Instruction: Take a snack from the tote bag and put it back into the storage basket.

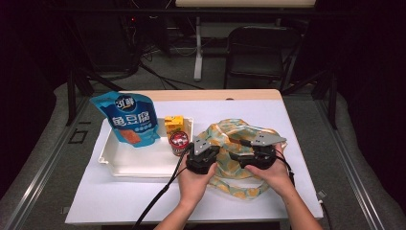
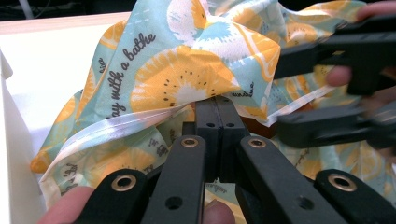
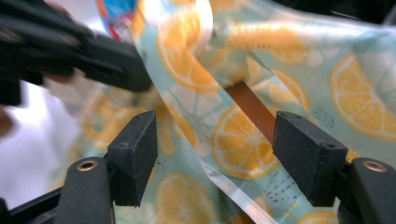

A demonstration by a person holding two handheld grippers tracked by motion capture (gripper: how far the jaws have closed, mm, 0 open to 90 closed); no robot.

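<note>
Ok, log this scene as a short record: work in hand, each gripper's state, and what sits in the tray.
work: handling the orange-slice printed teal fabric bag
left gripper: shut on the bag's edge
right gripper: open, bag between the jaws, unpinched
white plastic tray: holds blue snack pouch, yellow carton, small red-labelled can

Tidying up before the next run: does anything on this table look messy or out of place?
The orange-print cloth bag lies crumpled right of the white tray, one fold pinched in the left claw. The blue pouch leans tilted over the tray's back edge. Nothing looks spilled or torn.
</note>
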